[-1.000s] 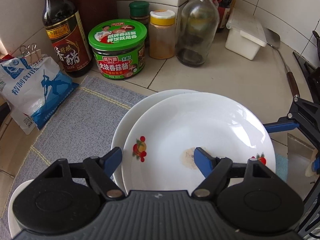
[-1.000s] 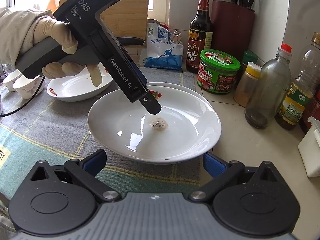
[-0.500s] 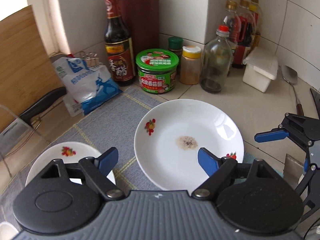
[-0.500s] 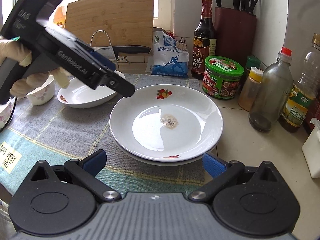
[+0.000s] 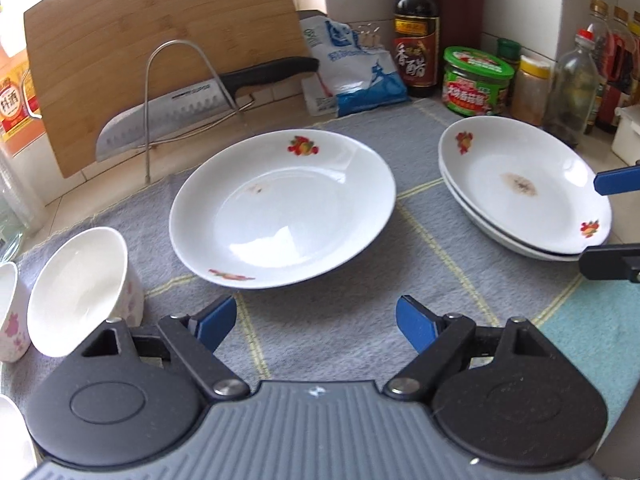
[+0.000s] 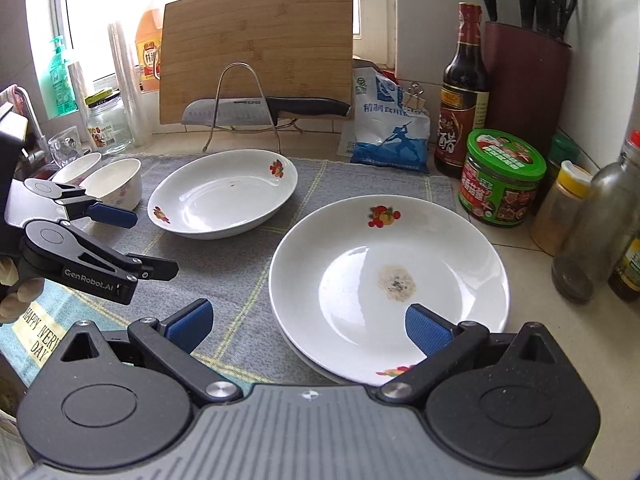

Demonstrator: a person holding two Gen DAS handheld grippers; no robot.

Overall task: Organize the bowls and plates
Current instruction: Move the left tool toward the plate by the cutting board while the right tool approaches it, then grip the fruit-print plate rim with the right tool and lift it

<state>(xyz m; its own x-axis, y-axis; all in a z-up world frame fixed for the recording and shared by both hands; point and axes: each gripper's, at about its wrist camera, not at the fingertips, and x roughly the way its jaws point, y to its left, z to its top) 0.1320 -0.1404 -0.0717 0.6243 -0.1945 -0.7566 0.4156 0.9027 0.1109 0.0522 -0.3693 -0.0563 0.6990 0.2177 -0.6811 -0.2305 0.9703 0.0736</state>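
- A tiled kitchen table [image 6: 520,252] carries a grey woven mat [image 5: 360,320] under the crockery, with a window behind.
- The left hand-held gripper [image 5: 316,324] hovers over the mat, blue fingers spread with nothing between them; the right hand-held gripper [image 6: 308,328] is likewise spread and empty, one finger over the near rim of the stacked plates [image 6: 440,248].
- Count: two plates in that stack (the top one has a brown smear at its centre), one single plate [image 5: 280,208] alone mid-mat, and two small bowls [image 6: 116,184] touching each other at the mat's left end.
- The single plate lies just ahead of the left hand-held gripper, well apart from the stack.
- Behind stand a cutting board [image 6: 256,48], a knife [image 6: 264,112] on a wire rack, a salt bag [image 6: 384,128], a vinegar bottle [image 6: 460,92], a green-lidded jar [image 6: 504,176] and a knife block [image 6: 524,80].
- Jars and bottles crowd the stack's far right; bare mat lies between the plates.
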